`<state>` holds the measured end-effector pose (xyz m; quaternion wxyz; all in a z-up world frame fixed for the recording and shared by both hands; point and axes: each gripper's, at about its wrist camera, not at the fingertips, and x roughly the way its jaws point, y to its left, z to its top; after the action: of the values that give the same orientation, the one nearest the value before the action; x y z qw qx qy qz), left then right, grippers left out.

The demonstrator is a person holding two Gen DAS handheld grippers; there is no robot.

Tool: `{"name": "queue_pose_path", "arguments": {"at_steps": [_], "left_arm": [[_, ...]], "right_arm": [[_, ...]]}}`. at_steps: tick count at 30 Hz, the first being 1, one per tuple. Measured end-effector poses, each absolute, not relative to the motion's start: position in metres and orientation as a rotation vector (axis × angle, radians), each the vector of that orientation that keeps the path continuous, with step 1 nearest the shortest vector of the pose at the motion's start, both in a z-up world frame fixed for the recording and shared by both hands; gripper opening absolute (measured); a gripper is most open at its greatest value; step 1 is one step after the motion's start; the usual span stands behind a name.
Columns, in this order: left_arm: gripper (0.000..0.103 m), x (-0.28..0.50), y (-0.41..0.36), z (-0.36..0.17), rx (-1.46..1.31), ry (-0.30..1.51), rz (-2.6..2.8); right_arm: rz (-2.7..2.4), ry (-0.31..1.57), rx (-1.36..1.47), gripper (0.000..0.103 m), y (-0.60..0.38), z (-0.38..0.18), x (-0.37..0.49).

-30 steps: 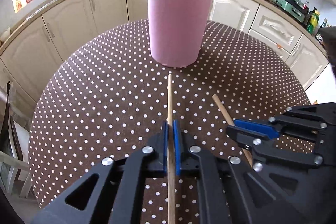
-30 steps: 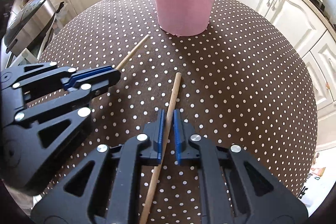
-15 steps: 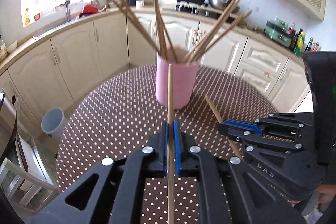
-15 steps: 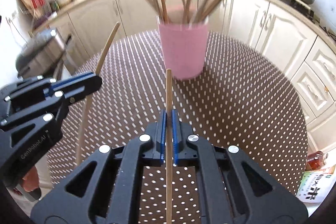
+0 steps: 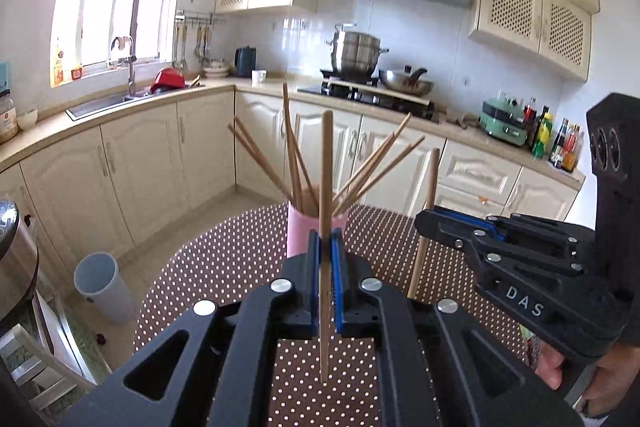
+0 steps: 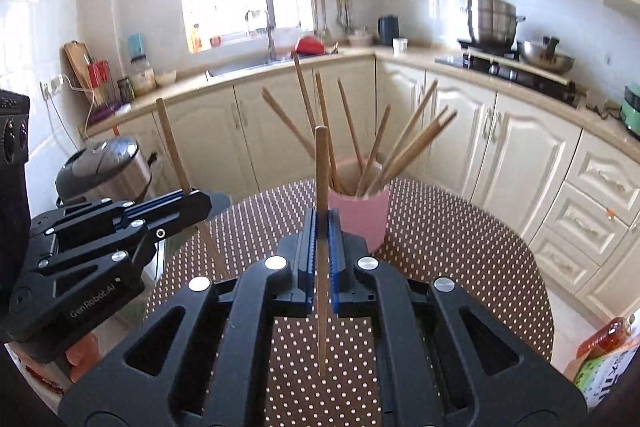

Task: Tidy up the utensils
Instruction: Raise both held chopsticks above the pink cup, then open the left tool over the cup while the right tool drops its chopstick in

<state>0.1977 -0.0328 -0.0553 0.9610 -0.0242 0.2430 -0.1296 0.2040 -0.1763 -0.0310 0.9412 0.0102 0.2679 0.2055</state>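
A pink cup (image 5: 298, 233) holding several wooden chopsticks stands on the brown dotted table (image 5: 224, 267). My left gripper (image 5: 326, 237) is shut on one wooden chopstick (image 5: 327, 163), held upright in the air in front of the cup. My right gripper (image 6: 322, 223) is shut on a second chopstick (image 6: 321, 167), also upright, just left of the pink cup (image 6: 360, 215). Each gripper shows in the other's view: the right gripper (image 5: 426, 223) with its chopstick (image 5: 429, 187) at the right, the left gripper (image 6: 196, 197) with its chopstick (image 6: 170, 143) at the left.
A grey bin (image 5: 104, 287) stands on the floor left of the table, and a rice cooker (image 6: 104, 167) sits beside it. Cream cabinets, a sink and a stove with pots ring the room. A bottle and a packet (image 6: 600, 367) lie beyond the table's right edge.
Both grippers have risen off the table, each carrying its chopstick up from lying flat to standing high in front of the cup. The views now look more level across the kitchen.
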Motion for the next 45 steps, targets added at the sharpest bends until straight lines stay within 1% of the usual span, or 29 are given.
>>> {"name": "queue_pose_path", "arguments": {"at_steps": [16,28,36,45], "left_arm": [[0.006,0.215,-0.033,-0.002,-0.050,0.358,-0.259],[0.006,0.265,-0.043,0.029,-0.109,0.243,-0.265],[0.006,0.304,-0.052,0.020,-0.134,0.237,-0.244],[0.006,0.331,-0.064,-0.010,-0.100,0.278,-0.235]], "right_arm": [[0.403,0.375,0.069,0.006,-0.176,0.003,0.213],[0.370,0.248,0.102,0.006,-0.179,0.023,0.234],[0.336,0.200,0.104,0.006,-0.179,0.021,0.252],[0.313,0.154,0.127,0.006,-0.179,0.016,0.264]]}}
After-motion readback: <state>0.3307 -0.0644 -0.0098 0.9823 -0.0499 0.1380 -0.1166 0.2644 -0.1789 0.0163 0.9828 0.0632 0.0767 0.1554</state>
